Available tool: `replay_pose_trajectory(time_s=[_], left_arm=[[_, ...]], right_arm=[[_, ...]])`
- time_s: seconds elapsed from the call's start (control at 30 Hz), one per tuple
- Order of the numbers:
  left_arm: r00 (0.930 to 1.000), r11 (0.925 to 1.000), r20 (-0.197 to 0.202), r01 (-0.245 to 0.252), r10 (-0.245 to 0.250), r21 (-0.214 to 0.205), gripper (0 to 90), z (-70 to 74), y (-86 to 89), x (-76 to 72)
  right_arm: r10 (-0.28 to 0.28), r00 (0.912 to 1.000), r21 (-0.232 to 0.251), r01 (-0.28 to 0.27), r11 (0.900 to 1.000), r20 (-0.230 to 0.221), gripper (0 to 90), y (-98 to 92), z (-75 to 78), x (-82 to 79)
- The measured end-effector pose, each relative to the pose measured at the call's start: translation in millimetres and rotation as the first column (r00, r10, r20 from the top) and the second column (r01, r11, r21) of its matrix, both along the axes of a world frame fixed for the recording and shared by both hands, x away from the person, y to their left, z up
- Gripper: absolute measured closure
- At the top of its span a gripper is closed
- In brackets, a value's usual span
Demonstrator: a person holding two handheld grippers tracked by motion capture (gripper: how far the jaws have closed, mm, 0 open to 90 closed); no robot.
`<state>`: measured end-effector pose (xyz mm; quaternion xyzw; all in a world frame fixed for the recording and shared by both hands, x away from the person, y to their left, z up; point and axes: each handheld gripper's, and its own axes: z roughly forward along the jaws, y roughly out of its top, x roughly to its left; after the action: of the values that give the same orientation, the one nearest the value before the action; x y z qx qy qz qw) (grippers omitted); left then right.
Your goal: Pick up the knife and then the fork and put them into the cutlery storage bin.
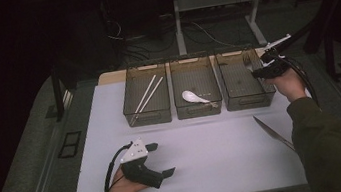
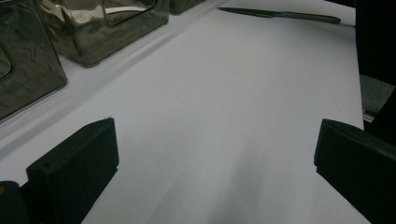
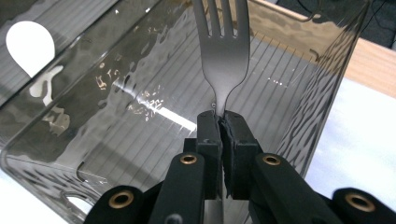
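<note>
My right gripper (image 3: 220, 114) is shut on the handle of a metal fork (image 3: 223, 51), whose tines point away over the right-hand clear bin (image 3: 299, 84). From above, that gripper (image 1: 259, 73) hangs over the right bin (image 1: 245, 96) with the fork (image 1: 248, 61) just above its inside. My left gripper (image 1: 159, 159) rests low near the front left of the white mat, jaws wide apart with nothing between them; its fingers (image 2: 77, 168) frame bare mat. A knife (image 1: 273, 133) lies on the mat at the right, also seen far off as the knife (image 2: 280, 14).
Three clear bins stand in a row at the back of the white mat (image 1: 207, 156). The left bin (image 1: 148, 112) holds chopsticks (image 1: 149, 93); the middle bin (image 1: 199, 106) holds a white spoon (image 1: 194, 96). A person's sleeves enter from the bottom edge.
</note>
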<state>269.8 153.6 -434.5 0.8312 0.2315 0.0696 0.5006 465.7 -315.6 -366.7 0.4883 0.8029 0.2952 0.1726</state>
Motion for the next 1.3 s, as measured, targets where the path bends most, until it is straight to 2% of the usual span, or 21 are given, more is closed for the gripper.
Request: replay_pose_trajectory(time_s=[0.53, 0.57, 0.63, 0.7, 0.93, 1.07, 1.17, 1.3], left_arm=[[1.0000, 1.0000, 0.000, 0.004, -0.004, -0.001, 0.0, 0.4, -0.5, -0.7], [1.0000, 1.0000, 0.000, 0.004, -0.004, -0.001, 0.0, 0.4, -0.5, -0.7], [1.0000, 1.0000, 0.000, 0.004, -0.004, -0.001, 0.0, 0.3, -0.6, -0.7], [1.0000, 1.0000, 0.001, 0.006, -0.006, 0.000, 0.0, 0.4, -0.6, -0.8], [1.0000, 1.0000, 0.000, 0.004, -0.004, 0.000, 0.0, 0.3, -1.0, -1.0], [1.0000, 1.0000, -0.003, 0.004, -0.004, 0.000, 0.0, 0.1, -1.2, -1.1], [1.0000, 1.0000, -0.002, 0.005, -0.005, 0.002, 0.0, 0.0, -1.3, -0.9], [1.0000, 1.0000, -0.003, 0.005, -0.005, 0.002, 0.0, -0.1, -1.4, -1.2]], right_arm=[[-0.005, 0.9976, -0.015, 0.004, 0.9999, -0.069, 84.2, 12.5, -22.6, 14.9], [-0.008, 0.9972, -0.017, 0.006, 0.9998, -0.074, 83.5, 13.7, -23.4, 15.5], [-0.009, 0.9961, -0.012, 0.008, 0.9999, -0.088, 75.9, 14.8, -25.3, 16.3], [-0.010, 0.9964, -0.007, 0.009, 0.9999, -0.084, 72.1, 14.6, -26.2, 16.0], [0.000, 0.9977, 0.076, 0.005, 0.9971, -0.067, 58.8, 9.0, -18.7, 9.8], [0.011, 0.9991, 0.154, -0.005, 0.9881, -0.040, 50.0, 3.7, -5.9, 1.4], [0.024, 0.9994, 0.180, -0.019, 0.9835, -0.024, 42.9, 0.4, 3.0, -6.9], [0.050, 0.9987, 0.212, -0.050, 0.9759, 0.003, 42.9, -4.2, 12.4, -19.6]])
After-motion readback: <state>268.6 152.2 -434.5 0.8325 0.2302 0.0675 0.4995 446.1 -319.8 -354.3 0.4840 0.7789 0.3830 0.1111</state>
